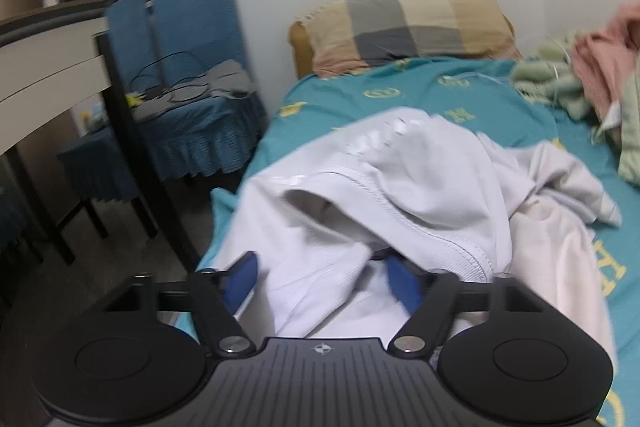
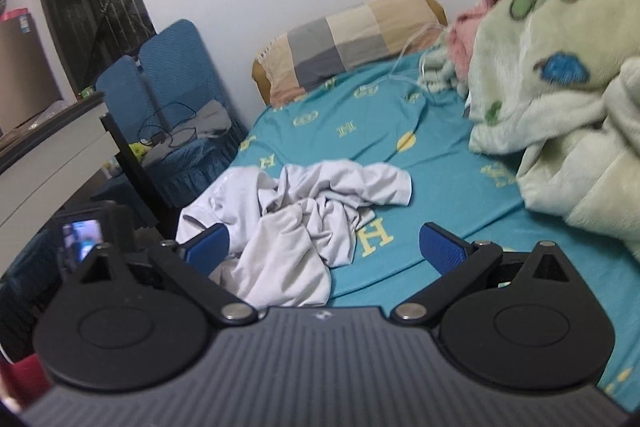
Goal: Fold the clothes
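Note:
A crumpled white t-shirt [image 2: 296, 211] lies in a heap on the teal bed sheet [image 2: 360, 131] near the bed's left edge. In the left wrist view the shirt [image 1: 360, 195] fills the space in front of my left gripper [image 1: 320, 271]. Its blue pads stand wide apart with loose cloth bunched between them and draped over the right pad. My right gripper [image 2: 324, 247] is open and empty, held above the sheet, with the shirt's near edge just ahead of its left pad [image 2: 208, 245].
A checked pillow [image 2: 344, 39] lies at the bed's head. A green and pink blanket pile [image 2: 560, 87] covers the right side. A blue-covered chair [image 2: 176, 95] with cables and a white table [image 2: 52, 155] stand to the left of the bed.

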`<state>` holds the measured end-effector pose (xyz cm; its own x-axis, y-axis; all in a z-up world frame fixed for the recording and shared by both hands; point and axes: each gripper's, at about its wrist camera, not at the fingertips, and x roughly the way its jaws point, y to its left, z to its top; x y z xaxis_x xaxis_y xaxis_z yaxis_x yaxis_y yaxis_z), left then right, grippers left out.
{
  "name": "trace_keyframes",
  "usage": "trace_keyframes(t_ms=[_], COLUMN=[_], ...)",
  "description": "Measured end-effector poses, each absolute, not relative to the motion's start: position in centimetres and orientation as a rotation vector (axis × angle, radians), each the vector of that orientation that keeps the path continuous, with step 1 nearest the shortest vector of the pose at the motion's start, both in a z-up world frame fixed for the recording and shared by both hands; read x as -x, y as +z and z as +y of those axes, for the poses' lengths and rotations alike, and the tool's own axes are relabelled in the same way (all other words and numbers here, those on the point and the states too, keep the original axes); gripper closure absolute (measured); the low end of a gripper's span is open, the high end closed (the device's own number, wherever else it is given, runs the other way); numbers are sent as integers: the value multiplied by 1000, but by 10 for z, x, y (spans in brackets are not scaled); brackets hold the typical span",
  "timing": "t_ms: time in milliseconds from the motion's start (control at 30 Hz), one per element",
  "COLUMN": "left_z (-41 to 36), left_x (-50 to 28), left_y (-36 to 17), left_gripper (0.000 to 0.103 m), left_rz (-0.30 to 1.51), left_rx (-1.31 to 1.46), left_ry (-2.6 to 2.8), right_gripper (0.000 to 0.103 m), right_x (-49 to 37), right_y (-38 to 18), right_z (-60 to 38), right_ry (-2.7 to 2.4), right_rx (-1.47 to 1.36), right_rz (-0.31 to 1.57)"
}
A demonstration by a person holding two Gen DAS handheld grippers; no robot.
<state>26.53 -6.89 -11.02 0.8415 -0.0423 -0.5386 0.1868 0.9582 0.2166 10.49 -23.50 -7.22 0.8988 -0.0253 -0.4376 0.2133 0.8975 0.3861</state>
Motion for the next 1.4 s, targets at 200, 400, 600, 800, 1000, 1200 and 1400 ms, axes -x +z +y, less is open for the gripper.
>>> trace_keyframes(t_ms=[200, 400, 600, 800, 1000, 1200, 1400], left_z=[-88, -82, -63, -39, -13, 11, 36], left_x=[-257, -208, -123, -31, 0, -12, -31], left_y=[-105, -51, 19, 55, 44, 27, 11], left_gripper=[97, 101, 101, 101, 101, 101, 101], left_rz=[456, 317, 207, 119, 110, 136, 165], left_rx=[-318, -268, -161, -26, 100, 151, 204], left_ry=[-121, -139, -215, -302, -337, -342, -320], right_gripper=[0, 0, 0, 0, 1, 2, 3], right_x=[-118, -112, -96, -75, -69, -106, -162], right_y=[-86, -81, -66, -53, -57, -68, -92], right_z=[-236, -237, -240, -230, -195, -161, -151], right_ry=[-144, -162, -168, -81, 101, 153, 80], right_rx=[-435, -392, -373, -359, -326, -335, -430], right_rz=[472, 413, 318, 269, 305, 352, 394])
